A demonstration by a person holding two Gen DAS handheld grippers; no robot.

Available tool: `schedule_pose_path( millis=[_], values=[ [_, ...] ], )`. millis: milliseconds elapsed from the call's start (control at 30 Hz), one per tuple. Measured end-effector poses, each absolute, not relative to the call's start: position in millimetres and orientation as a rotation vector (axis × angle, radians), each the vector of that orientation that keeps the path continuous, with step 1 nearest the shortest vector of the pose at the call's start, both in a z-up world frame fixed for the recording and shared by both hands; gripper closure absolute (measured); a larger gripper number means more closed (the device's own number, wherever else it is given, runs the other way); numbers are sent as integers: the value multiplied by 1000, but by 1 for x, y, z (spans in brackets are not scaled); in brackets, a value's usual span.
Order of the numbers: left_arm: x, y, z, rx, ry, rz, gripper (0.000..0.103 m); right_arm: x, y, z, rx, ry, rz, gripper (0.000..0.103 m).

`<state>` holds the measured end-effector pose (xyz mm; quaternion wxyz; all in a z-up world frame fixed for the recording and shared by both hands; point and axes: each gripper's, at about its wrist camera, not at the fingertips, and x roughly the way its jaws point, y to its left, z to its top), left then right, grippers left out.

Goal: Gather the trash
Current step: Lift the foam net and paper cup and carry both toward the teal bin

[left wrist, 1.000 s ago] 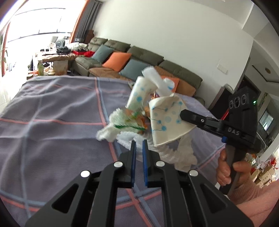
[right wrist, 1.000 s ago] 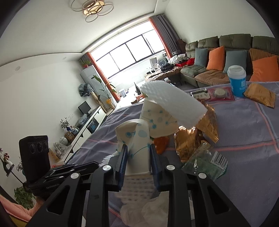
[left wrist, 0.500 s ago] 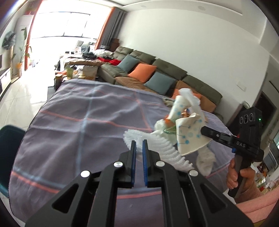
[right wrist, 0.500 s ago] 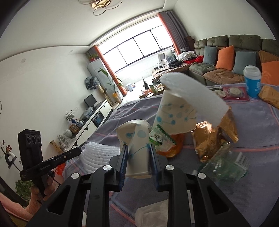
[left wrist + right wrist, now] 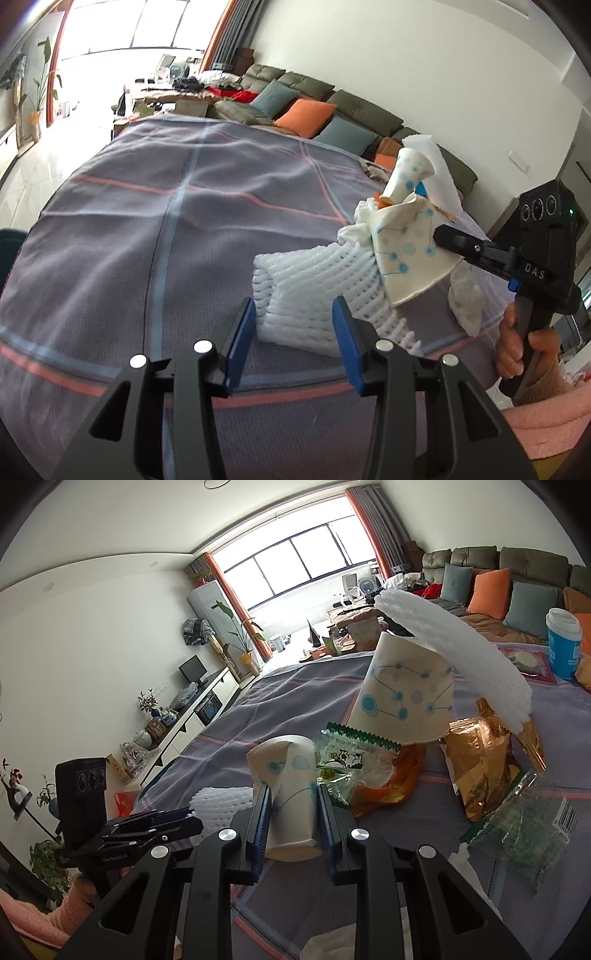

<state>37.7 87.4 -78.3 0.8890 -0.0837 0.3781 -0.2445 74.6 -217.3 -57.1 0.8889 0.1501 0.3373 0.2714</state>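
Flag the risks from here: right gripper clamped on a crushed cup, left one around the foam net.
1. The right gripper squeezes only the crushed paper cup; the second cup, foam sheet and wrappers lean loosely and may scatter.
2. The left gripper jaws are opening around the foam net; it looks unpinched and could slip off the table edge.

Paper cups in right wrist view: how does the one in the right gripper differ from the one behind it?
The clamped cup is pinched between the right gripper pads, crushed and creased at its far end; the rear cup is ungripped and keeps its cone shape. The rear cup sits under white foam netting; the clamped cup is uncovered. Both are white with blue dot-and-line print.
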Motion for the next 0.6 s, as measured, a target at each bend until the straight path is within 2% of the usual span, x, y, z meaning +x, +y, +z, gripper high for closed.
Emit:
schedule_pose_path(
  millis=[33, 100, 600],
  values=[
    [37, 87, -78, -169, 783, -505, 75, 72, -216, -56, 309, 700, 564, 78],
    [36, 85, -77, -157, 782, -496, 89, 71, -213, -54, 306, 696, 568, 78],
    [1, 137, -29, -193, 633, -384, 92, 73, -178, -29, 279, 648, 683, 80]
  ],
)
